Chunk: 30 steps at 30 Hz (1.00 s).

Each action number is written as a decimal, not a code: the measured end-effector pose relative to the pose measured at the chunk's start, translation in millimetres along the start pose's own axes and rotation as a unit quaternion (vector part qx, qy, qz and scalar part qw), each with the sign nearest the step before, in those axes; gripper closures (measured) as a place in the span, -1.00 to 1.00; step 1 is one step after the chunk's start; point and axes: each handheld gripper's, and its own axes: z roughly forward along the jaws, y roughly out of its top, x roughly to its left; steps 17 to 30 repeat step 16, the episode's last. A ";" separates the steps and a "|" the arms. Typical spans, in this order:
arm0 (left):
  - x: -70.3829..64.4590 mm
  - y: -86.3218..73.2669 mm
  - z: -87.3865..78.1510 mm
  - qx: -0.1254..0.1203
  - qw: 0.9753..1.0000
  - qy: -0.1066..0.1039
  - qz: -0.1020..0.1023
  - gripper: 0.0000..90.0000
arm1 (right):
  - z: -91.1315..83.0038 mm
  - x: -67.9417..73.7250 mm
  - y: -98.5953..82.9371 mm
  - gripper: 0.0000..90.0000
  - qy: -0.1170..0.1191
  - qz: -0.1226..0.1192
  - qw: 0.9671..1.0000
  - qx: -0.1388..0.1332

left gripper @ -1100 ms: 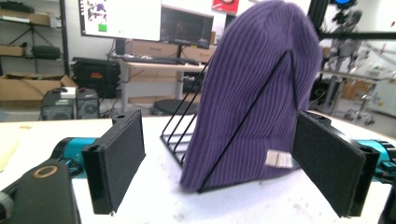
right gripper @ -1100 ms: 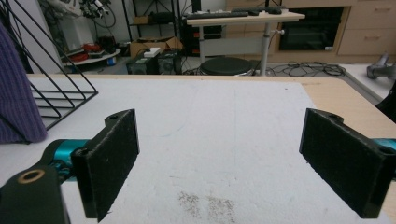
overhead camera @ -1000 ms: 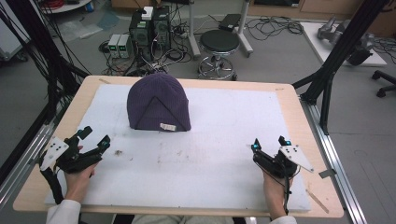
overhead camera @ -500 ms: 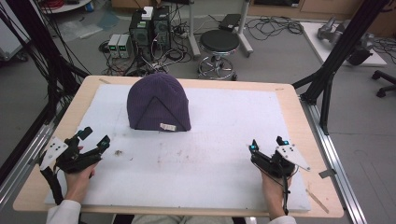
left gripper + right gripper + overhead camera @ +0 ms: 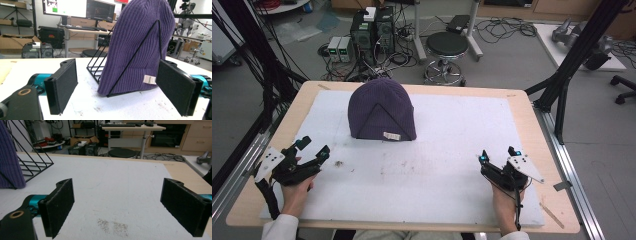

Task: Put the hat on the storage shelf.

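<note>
Nearest the person, at about seven o'clock on the bench [image 5: 522, 107], the left gripper [image 5: 307, 152] rests low over the white mat [image 5: 452, 145] with its jaws spread wide and nothing between them; at about five o'clock the right gripper [image 5: 498, 156] sits the same way, jaws parted and empty. Both hands are well apart from the work, so this looks like the approach stage, before any contact. Farther out, toward eleven o'clock on the mat, stands the purple knit beanie [image 5: 382, 107], pulled down over a black wire stand [image 5: 100, 66], upright, its small white label [image 5: 391, 135] facing the person. The left gripper is the nearer one, and its camera frames the beanie between its open pads, which suggests it is lined up to go in first. The next move probably calls for carrying that gripper forward toward twelve o'clock, closing on the knit near the lower hem by the label, and lifting up and off without dragging the light stand along; the right gripper may need to come across to steady the wire. From above, the stand reads mainly as a thin triangular line on the beanie. The left gripper view shows the wire legs running out behind on the mat and the ribbing of the knit, while the right gripper view catches just the beanie's edge [image 5: 10, 162], the stand's base rails [image 5: 35, 167] and some dark specks [image 5: 112, 225] on the mat.
</note>
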 end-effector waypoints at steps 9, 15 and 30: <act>-0.2 -0.3 0.1 0.003 1.000 -0.002 0.001 -0.60 | -0.3 -0.3 0.0 -0.75 -0.003 -0.001 1.000 -0.002; -0.5 -0.6 0.8 0.002 1.000 -0.003 0.000 -0.60 | -0.5 0.2 -0.2 -0.75 -0.002 0.000 1.000 -0.001; -0.5 -0.7 0.9 0.003 1.000 -0.004 0.001 -0.60 | -0.6 0.5 -0.2 -0.75 -0.002 0.001 1.000 0.000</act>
